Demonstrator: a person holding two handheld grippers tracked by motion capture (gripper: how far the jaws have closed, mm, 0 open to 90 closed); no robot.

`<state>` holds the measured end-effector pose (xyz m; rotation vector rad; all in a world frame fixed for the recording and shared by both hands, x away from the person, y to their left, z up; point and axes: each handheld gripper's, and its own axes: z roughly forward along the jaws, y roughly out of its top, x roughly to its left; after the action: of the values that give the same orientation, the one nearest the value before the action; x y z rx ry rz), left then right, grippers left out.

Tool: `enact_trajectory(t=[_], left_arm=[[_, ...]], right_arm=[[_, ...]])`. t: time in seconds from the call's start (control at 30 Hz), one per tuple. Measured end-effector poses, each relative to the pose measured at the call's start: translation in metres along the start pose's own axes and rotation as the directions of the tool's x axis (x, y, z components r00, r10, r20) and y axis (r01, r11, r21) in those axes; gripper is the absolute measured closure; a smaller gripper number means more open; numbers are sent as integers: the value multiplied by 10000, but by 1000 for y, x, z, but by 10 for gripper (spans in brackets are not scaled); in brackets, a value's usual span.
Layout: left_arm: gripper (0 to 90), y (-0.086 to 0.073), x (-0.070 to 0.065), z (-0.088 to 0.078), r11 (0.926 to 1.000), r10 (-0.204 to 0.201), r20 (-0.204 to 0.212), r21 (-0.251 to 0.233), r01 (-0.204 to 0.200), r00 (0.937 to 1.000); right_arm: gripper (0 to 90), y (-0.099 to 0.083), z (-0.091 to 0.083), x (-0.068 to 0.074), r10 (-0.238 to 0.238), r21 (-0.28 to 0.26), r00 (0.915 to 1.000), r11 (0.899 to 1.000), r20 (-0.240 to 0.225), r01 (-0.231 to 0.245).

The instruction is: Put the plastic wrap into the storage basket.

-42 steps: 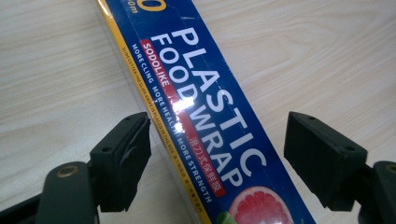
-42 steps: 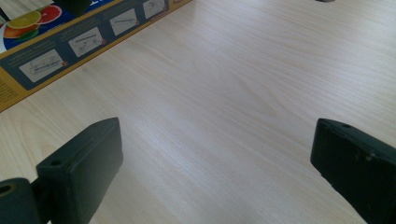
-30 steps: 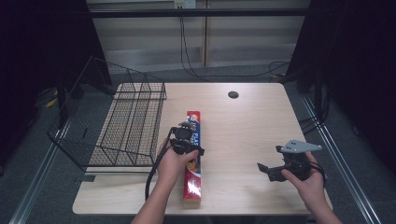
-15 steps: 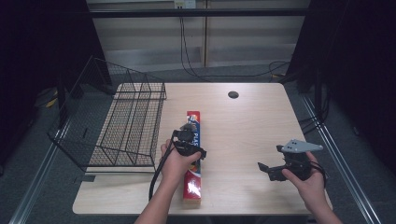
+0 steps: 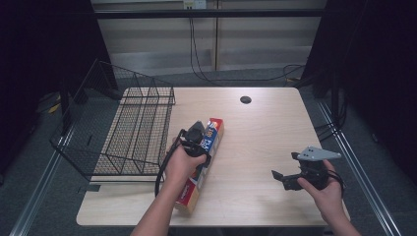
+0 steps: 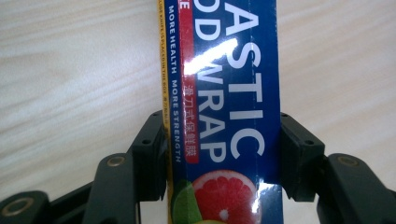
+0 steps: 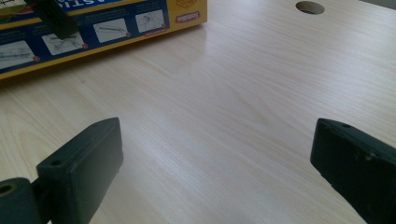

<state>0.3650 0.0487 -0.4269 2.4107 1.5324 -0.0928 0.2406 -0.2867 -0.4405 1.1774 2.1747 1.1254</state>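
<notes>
Two grippers, one box, one basket on a pale wooden table [image 5: 265, 142].

Item 1: long, narrow cardboard box of plastic food wrap [image 5: 212, 137], blue top with a red band, yellow sides. Position: lengthwise on the table, just right of the basket, far end angled away from the person, near end by the table's front edge. In the left gripper view its blue printed face [image 6: 224, 93] runs up between the jaws.

Item 2: left gripper [image 5: 195, 140]. Jaws have just been closing and are now clamped across the width of the box, one pad on each long side, somewhat beyond its middle. Grip looks square in its own view.

Item 3: right gripper [image 5: 285, 179]. Jaws stand wide apart, nothing between them, held low over bare table well to the right of the box. Its own view shows the box's yellow end [image 7: 187, 18] farther off.

Item 4: black wire basket [image 5: 140, 132], open-topped, on the left side of the table, one wire panel folded outward.

Handling note, as judgement: the step in hand is lifting the box, probably toward the basket. Lift slowly and level, because the near end may sag or swing. Keep the squeeze moderate, since thin cardboard can dent. Carry lengthwise, aligned with the basket, clearing its rim before lowering.
</notes>
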Motion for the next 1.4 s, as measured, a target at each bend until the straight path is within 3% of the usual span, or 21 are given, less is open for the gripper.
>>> enact_trajectory(t=[0.47, 0.67, 0.73, 0.83, 1.4], left_arm=[[443, 9, 5, -40, 9991, 176, 443, 379, -192, 9989], [442, 13, 5, -58, 9986, 365, 236, 378, -374, 9991], [442, 13, 7, -62, 9992, 207, 307, 348, -218, 9993], [442, 14, 9, -67, 9985, 349, 231, 405, -358, 9991], [442, 20, 18, -93, 9996, -20, 494, 281, 6, 9988]], right_arm=[[23, 1, -1, -1, 73, -62, 10000, 10000, 53, -73], [23, 2, -2, 0, -13, -102, 10000, 9999, 29, 13], [23, 2, -2, 0, -50, -83, 10000, 10000, 54, 51], [23, 2, -2, 0, -15, -94, 10000, 10000, 45, 15], [23, 2, -2, 1, -78, -125, 10000, 9999, -30, 77]])
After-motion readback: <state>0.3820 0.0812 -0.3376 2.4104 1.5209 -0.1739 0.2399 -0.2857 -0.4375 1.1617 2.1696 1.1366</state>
